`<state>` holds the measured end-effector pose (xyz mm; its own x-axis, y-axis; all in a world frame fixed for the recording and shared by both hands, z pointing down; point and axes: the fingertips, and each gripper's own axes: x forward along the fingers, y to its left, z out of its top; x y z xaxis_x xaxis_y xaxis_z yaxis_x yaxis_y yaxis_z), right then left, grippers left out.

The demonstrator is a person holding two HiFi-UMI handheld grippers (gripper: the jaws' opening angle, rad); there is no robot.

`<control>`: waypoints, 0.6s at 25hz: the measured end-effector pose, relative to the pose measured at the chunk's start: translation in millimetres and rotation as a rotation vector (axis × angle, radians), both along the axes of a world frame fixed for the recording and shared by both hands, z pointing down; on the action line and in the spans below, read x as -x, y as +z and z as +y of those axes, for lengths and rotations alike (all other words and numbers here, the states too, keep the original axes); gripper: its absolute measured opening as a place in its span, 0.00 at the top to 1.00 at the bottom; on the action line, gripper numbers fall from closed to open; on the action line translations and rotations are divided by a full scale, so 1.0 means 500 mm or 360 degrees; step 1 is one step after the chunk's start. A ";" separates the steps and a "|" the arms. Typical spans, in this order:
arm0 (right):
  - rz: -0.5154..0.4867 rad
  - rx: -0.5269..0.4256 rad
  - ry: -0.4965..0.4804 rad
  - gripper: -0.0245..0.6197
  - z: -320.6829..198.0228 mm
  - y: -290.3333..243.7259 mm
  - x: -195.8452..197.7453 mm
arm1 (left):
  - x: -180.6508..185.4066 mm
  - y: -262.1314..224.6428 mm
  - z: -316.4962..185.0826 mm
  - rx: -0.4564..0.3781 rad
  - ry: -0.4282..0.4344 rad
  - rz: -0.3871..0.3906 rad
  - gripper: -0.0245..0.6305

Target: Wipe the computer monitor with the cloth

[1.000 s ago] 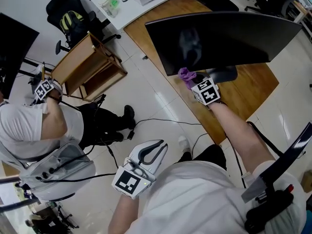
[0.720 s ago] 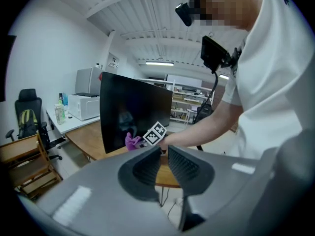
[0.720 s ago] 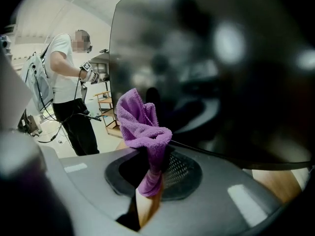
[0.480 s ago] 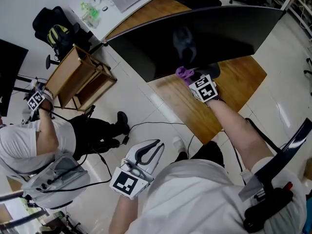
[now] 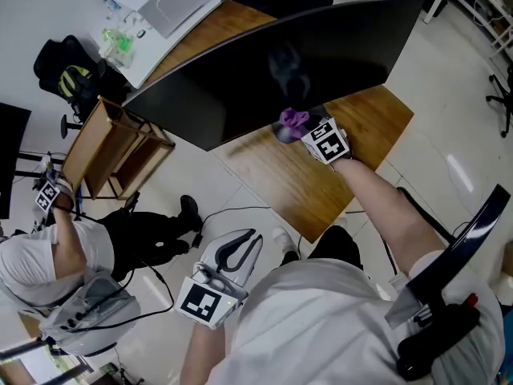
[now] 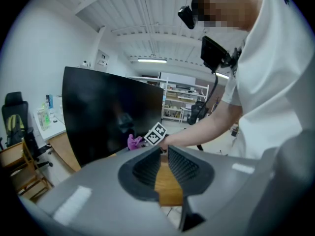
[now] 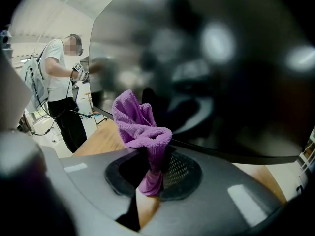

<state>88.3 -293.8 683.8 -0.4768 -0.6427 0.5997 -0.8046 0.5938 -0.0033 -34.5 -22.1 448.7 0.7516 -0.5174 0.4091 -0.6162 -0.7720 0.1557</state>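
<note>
A wide curved black monitor [image 5: 264, 62] stands on a wooden desk [image 5: 321, 175]. My right gripper [image 5: 298, 127] is shut on a bunched purple cloth [image 5: 292, 119], which sits at the screen's lower edge near its middle. In the right gripper view the cloth [image 7: 140, 129] sticks up from between the jaws of the right gripper [image 7: 152, 166], right in front of the dark screen [image 7: 221, 73]. My left gripper [image 5: 240, 249] hangs low by my body, off the desk, its jaws together on nothing. From the left gripper [image 6: 165, 156] I see the monitor [image 6: 108, 117] and the cloth [image 6: 133, 141].
Another person [image 5: 56, 247] stands at the left on the tiled floor, with cables [image 5: 240, 211] nearby. A wooden side table [image 5: 112, 147], a black chair with a backpack [image 5: 68, 74] and a white table with a laptop [image 5: 172, 6] lie behind the desk.
The head view has swung, shifting the monitor leftward in the picture. My right gripper keeps the cloth at the screen's lower edge, now farther from its left corner. The left gripper stays low.
</note>
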 end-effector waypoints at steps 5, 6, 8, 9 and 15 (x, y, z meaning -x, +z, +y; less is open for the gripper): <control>0.0014 0.0007 0.0035 0.89 -0.014 0.001 -0.064 | -0.046 -0.007 -0.020 -0.0005 0.0015 0.0006 0.85; 0.0020 0.0009 0.0039 0.89 -0.016 0.006 -0.077 | -0.055 -0.007 -0.024 -0.0005 0.0017 0.0005 0.85; 0.0032 0.0012 0.0050 0.89 -0.022 0.010 -0.104 | -0.073 -0.008 -0.033 -0.0007 0.0023 0.0006 0.85; 0.0036 0.0012 0.0059 0.89 -0.024 0.008 -0.118 | -0.084 -0.010 -0.037 -0.0007 0.0026 0.0011 0.85; 0.0066 0.0008 0.0106 0.89 -0.034 0.008 -0.195 | -0.138 -0.010 -0.054 -0.0016 0.0051 0.0013 0.85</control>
<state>185.8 -310.7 687.7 -0.4079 -0.6692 0.6212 -0.8418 0.5391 0.0280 34.4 -49.2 443.8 0.7711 -0.4974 0.3974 -0.5901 -0.7927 0.1528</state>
